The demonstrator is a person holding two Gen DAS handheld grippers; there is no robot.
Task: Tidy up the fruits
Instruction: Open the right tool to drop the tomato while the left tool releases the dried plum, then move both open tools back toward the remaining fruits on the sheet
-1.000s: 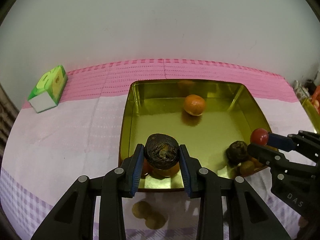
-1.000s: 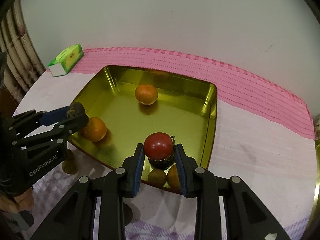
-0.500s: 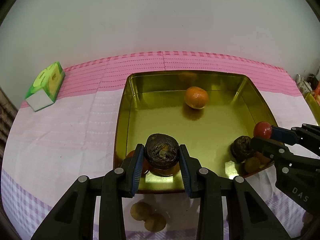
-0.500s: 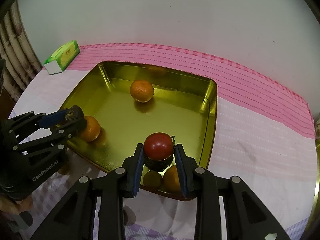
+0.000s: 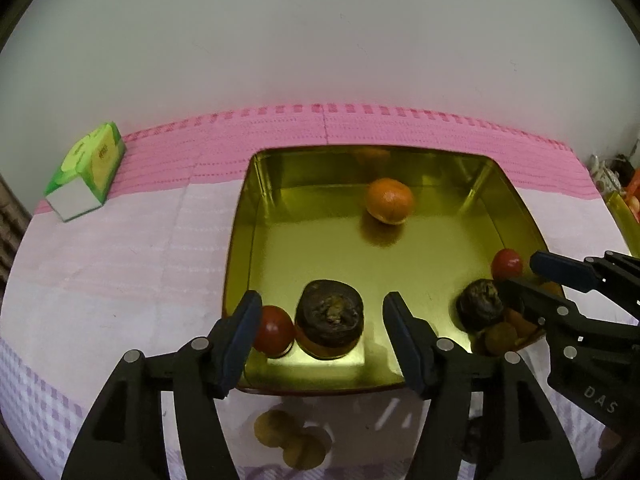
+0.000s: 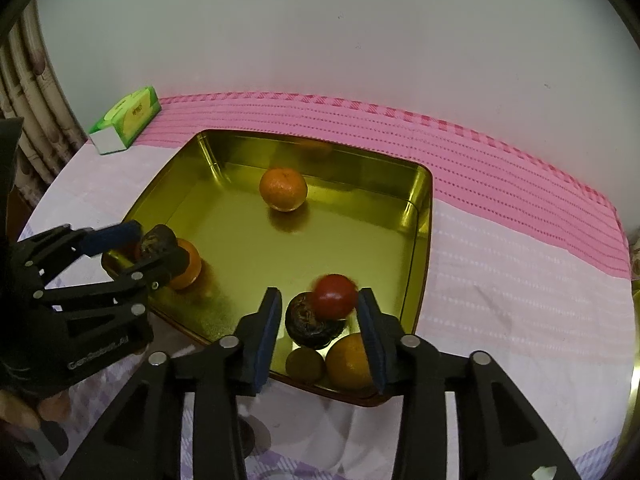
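Note:
A gold tray (image 5: 256, 184) (image 6: 420, 216) holds the fruits. My left gripper (image 5: 320, 336) is open over the tray's near left corner; a dark wrinkled fruit (image 5: 330, 314) sits free between its fingers on top of an orange, beside a red fruit (image 5: 274, 329). My right gripper (image 6: 318, 330) is open at the near right corner; a blurred red fruit (image 6: 334, 296) is loose between its fingers, above a dark fruit (image 6: 304, 320), a brown fruit (image 6: 305, 364) and an orange (image 6: 348, 360). A mandarin (image 5: 389, 201) (image 6: 283, 189) lies at the tray's far side.
A green tissue box (image 5: 86, 176) (image 6: 126, 120) stands at the far left on the pink cloth. Two small brown fruits (image 5: 290, 436) lie on the cloth in front of the tray. Another gold container's edge (image 5: 622, 216) shows at the far right.
Both grippers have opened. The left one let go of the dark fruit, now resting on the orange. The right one let go of the red fruit, which blurs as it drops.

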